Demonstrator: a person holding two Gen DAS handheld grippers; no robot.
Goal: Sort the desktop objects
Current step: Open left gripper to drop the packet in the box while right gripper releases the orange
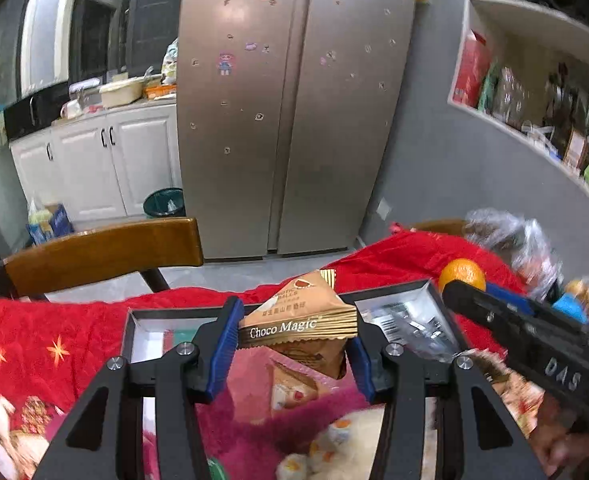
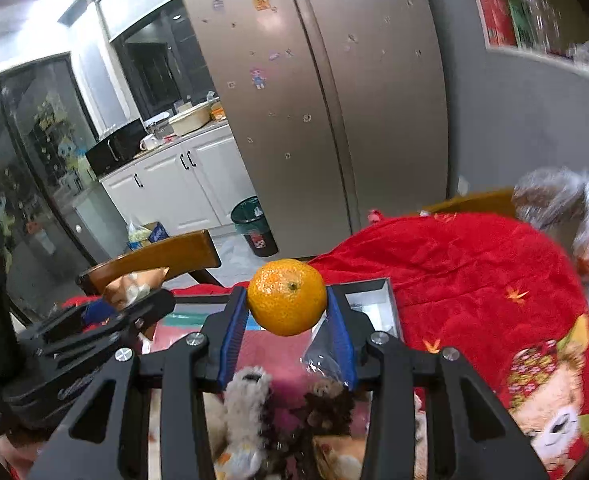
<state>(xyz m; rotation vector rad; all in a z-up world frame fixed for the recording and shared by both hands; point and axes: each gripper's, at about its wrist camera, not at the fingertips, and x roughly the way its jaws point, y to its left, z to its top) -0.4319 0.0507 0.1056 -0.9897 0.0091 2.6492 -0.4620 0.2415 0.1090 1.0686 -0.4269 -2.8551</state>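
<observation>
My left gripper (image 1: 294,332) is shut on a brown Choco Magic snack packet (image 1: 300,320) and holds it above a black-rimmed tray (image 1: 130,320). My right gripper (image 2: 288,312) is shut on an orange (image 2: 287,297), held above the same tray (image 2: 386,288). The orange (image 1: 462,274) and the right gripper's black body (image 1: 534,340) show at the right of the left wrist view. The left gripper (image 2: 94,332) with the packet (image 2: 134,282) shows at the left of the right wrist view. Plush toys (image 2: 246,396) and snack packets (image 1: 294,392) lie in the tray.
A red printed cloth (image 2: 474,276) covers the table. A wooden chair back (image 1: 102,252) stands behind the table at the left. A crinkled clear plastic bag (image 1: 518,240) lies at the far right. A fridge (image 1: 294,100) and white cabinets (image 1: 94,168) stand beyond.
</observation>
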